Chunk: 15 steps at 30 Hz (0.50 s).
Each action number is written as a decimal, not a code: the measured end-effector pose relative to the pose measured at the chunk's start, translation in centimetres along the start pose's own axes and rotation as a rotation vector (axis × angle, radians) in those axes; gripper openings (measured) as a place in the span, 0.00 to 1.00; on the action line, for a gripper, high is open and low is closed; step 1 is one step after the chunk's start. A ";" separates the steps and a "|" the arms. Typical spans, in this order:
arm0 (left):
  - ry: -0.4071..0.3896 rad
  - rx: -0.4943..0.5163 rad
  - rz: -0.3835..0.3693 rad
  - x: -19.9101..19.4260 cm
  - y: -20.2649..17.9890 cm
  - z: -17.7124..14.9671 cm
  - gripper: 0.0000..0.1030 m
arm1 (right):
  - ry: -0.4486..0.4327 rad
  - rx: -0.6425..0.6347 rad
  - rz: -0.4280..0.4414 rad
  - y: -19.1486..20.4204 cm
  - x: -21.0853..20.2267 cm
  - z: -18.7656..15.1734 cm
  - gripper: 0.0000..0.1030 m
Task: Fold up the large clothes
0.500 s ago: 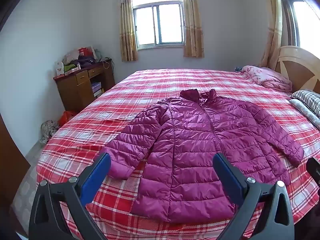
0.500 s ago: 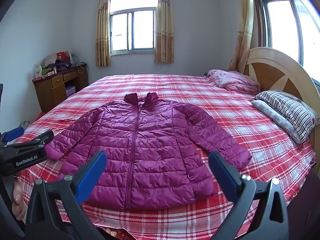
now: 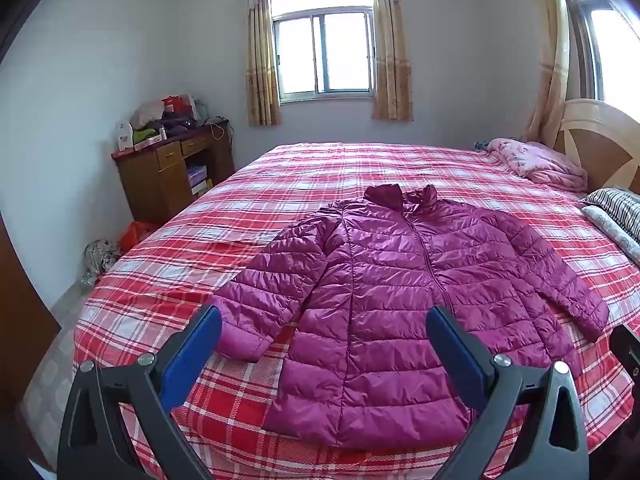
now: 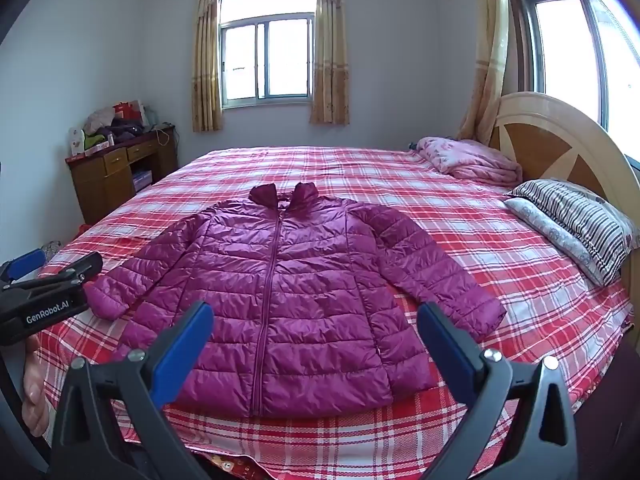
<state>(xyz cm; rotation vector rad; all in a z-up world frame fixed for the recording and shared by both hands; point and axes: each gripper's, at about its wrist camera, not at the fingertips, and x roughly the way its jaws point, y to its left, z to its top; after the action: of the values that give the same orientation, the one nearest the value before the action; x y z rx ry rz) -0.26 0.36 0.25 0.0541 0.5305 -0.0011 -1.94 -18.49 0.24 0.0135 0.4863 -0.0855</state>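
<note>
A magenta quilted puffer jacket (image 3: 404, 300) (image 4: 288, 292) lies spread flat, front up and zipped, on the red plaid bed (image 3: 168, 280) (image 4: 500, 248), collar toward the far window and both sleeves angled outward. My left gripper (image 3: 322, 322) hovers open above the jacket's near hem, by the left sleeve cuff, with nothing between its blue pads. My right gripper (image 4: 314, 318) is also open and empty, held over the hem's right half. The left gripper's body (image 4: 48, 292) shows at the left edge of the right wrist view, with a hand (image 4: 34, 384) below it.
A folded pink blanket (image 4: 468, 160) and striped pillows (image 4: 580, 220) lie at the bed's right end against the wooden headboard (image 4: 560, 144). A wooden desk (image 3: 172, 172) piled with clutter stands by the left wall. Bags (image 3: 100, 254) sit on the floor beside the bed.
Both views have barely shifted. The jacket lies as before and both grippers stay open.
</note>
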 end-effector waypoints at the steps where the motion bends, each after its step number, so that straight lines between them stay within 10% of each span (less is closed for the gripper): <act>1: 0.001 -0.005 -0.002 0.0 0.2 0.1 0.99 | 0.001 0.000 0.001 0.0 0.1 -0.1 1.00; 15: 0.002 0.010 0.000 0.1 -0.1 -0.1 0.99 | 0.008 0.004 0.005 -0.3 0.1 -0.3 1.00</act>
<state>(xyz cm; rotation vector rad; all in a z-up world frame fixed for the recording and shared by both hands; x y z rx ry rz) -0.22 0.22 0.11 0.0638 0.5321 -0.0033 -1.96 -18.79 -0.06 0.0188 0.4936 -0.0818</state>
